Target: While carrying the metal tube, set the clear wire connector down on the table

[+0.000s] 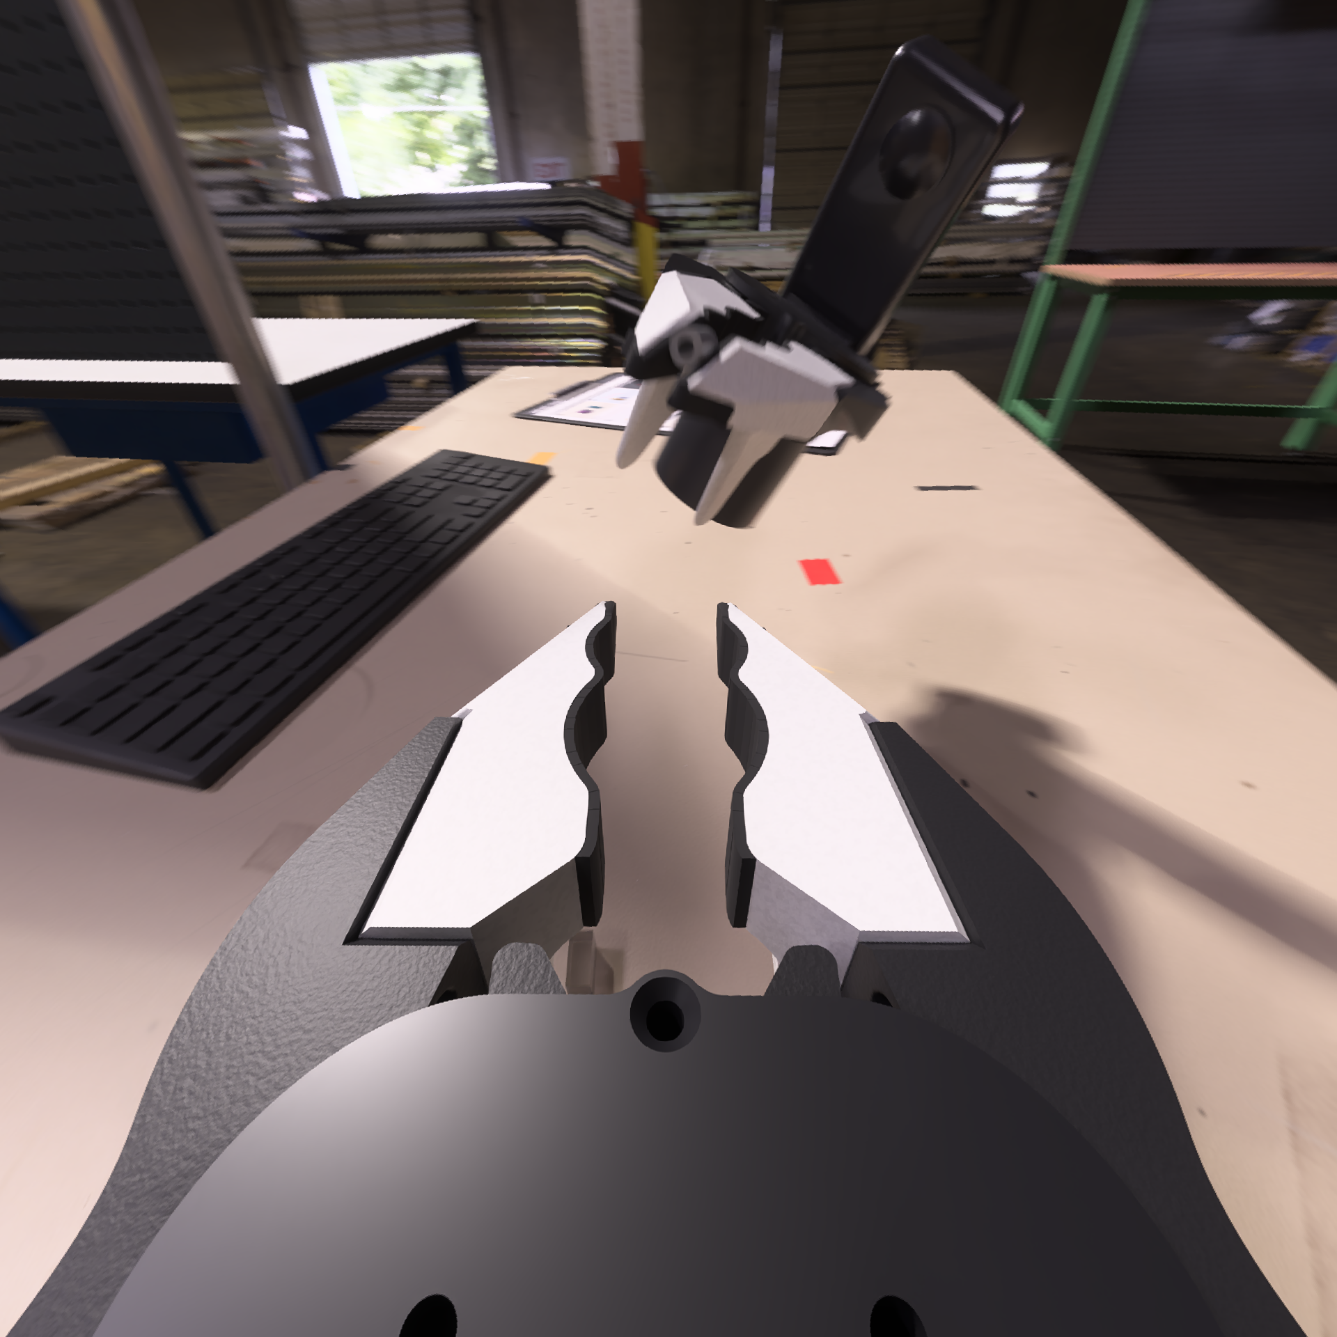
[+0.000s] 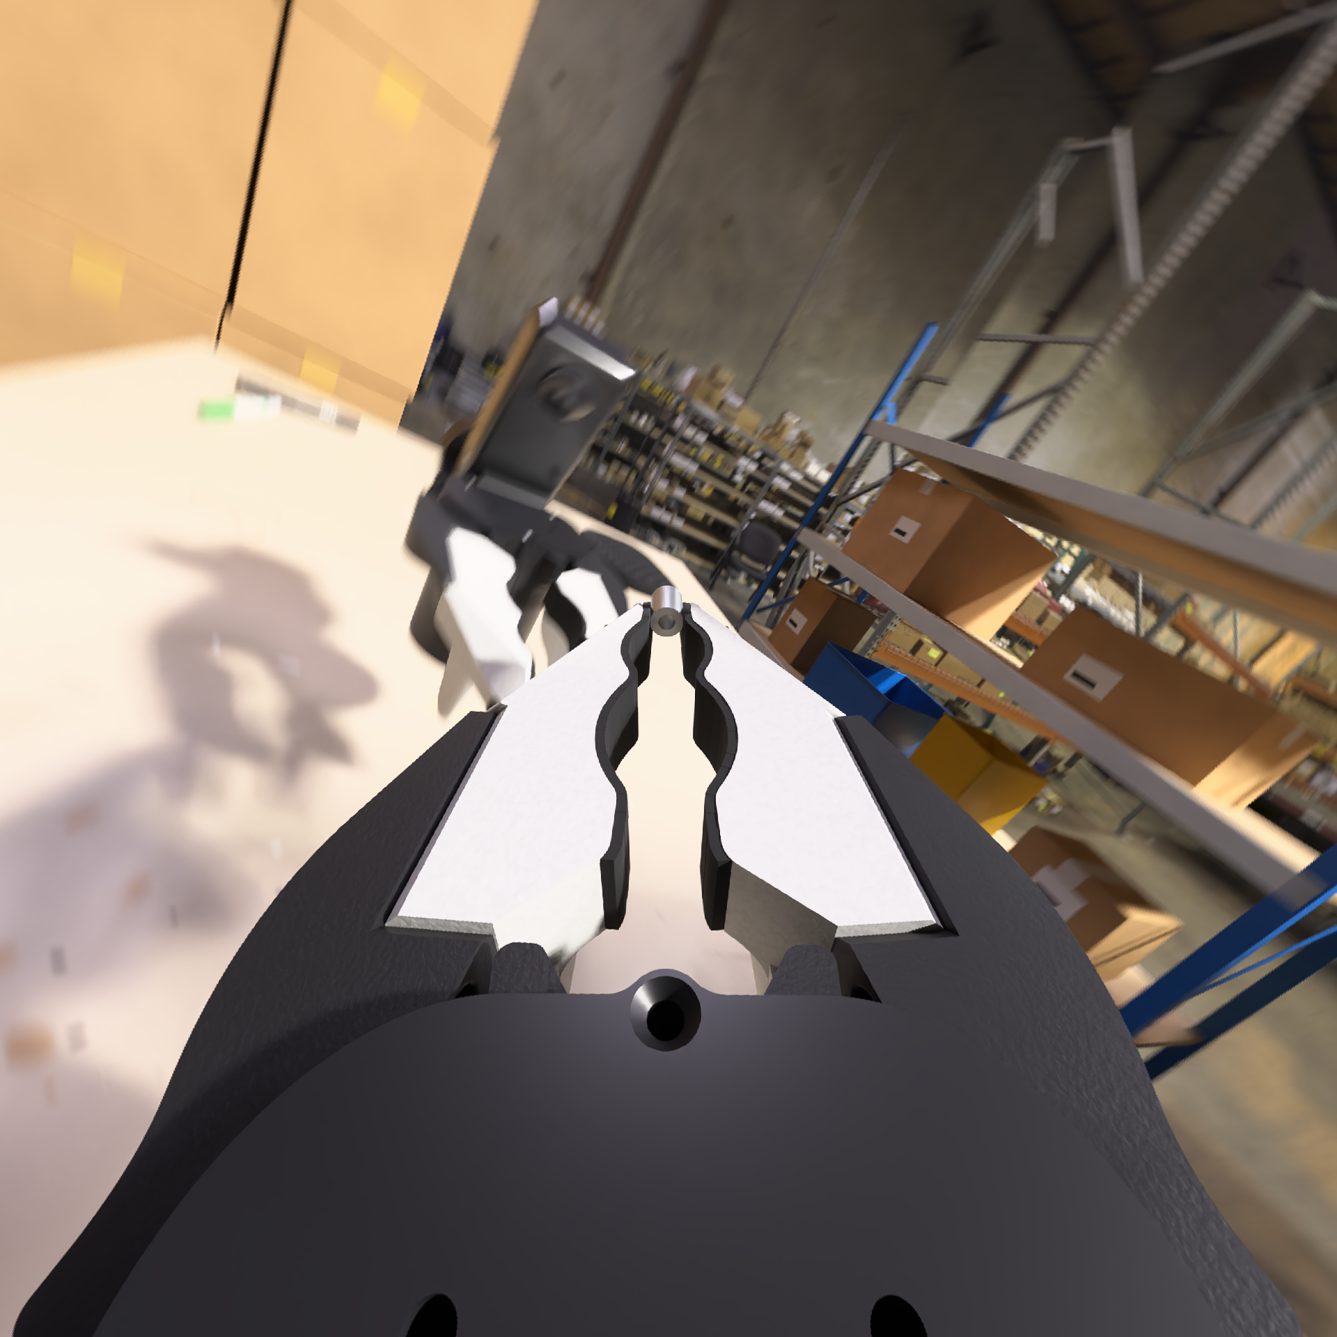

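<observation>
My right gripper (image 2: 665, 615) is shut on a small silver metal tube (image 2: 665, 619), pinched at its fingertips and held in the air. From the left wrist view the right gripper (image 1: 676, 362) hangs above the middle of the beige table (image 1: 1013, 651), and the tube (image 1: 686, 346) shows as a small grey ring between its fingers. My left gripper (image 1: 665, 615) is open, with nothing between its fingers, low over the table. It also shows in the right wrist view (image 2: 521, 651). I see no clear wire connector in either view.
A black keyboard (image 1: 289, 600) lies on the table to the left. A printed sheet (image 1: 593, 405) lies at the far end, and a red tape mark (image 1: 820, 571) is right of centre. Shelves with cardboard boxes (image 2: 940, 550) stand beyond the table edge.
</observation>
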Controlling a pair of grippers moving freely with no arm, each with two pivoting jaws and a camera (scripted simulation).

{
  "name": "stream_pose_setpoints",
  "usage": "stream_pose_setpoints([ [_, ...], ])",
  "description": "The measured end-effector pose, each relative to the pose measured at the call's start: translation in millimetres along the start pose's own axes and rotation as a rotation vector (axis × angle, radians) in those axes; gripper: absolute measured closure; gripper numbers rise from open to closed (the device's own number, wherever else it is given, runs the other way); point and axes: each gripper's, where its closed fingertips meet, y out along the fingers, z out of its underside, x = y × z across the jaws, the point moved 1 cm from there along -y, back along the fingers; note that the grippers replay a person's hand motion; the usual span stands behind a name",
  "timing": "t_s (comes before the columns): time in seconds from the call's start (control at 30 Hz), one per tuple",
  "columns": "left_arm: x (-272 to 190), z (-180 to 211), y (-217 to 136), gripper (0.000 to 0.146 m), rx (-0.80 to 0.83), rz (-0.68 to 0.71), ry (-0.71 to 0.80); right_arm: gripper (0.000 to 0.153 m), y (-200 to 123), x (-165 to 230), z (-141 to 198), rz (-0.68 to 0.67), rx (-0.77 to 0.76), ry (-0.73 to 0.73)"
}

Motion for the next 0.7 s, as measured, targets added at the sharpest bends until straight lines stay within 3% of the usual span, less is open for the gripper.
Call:
stream_pose_setpoints([
  [0.17, -0.7, -10.6, -8.9, 0.120, -0.109, -0.190, 0.057, 0.146, 22.5, -3.9, -5.2, 0.141, -0.146, 0.500],
  [0.27, 0.6, -17.7, -13.9, 0.127, -0.135, -0.254, 0.105, 0.146, 31.7, -1.0, 1.9, 0.193, -0.183, 0.670],
  [0.37, 7.4, -22.9, -24.9, 0.146, -0.154, -0.359, 0.161, 0.146, 33.1, -0.9, 2.8, 0.237, -0.223, 0.759],
  [0.5, 8.7, -19.9, -29.1, 0.146, -0.150, -0.330, 0.139, 0.146, 35.6, 2.2, 2.8, 0.245, -0.242, 0.805],
  [0.63, 11.8, -10.4, -28.6, 0.126, -0.123, -0.322, 0.126, 0.146, 42.6, -0.2, 9.6, 0.267, -0.259, 0.881],
  [0.7, 12.7, -12.2, -30.3, 0.124, -0.149, -0.340, 0.135, 0.146, 48.3, 0.6, 14.5, 0.268, -0.264, 0.937],
])
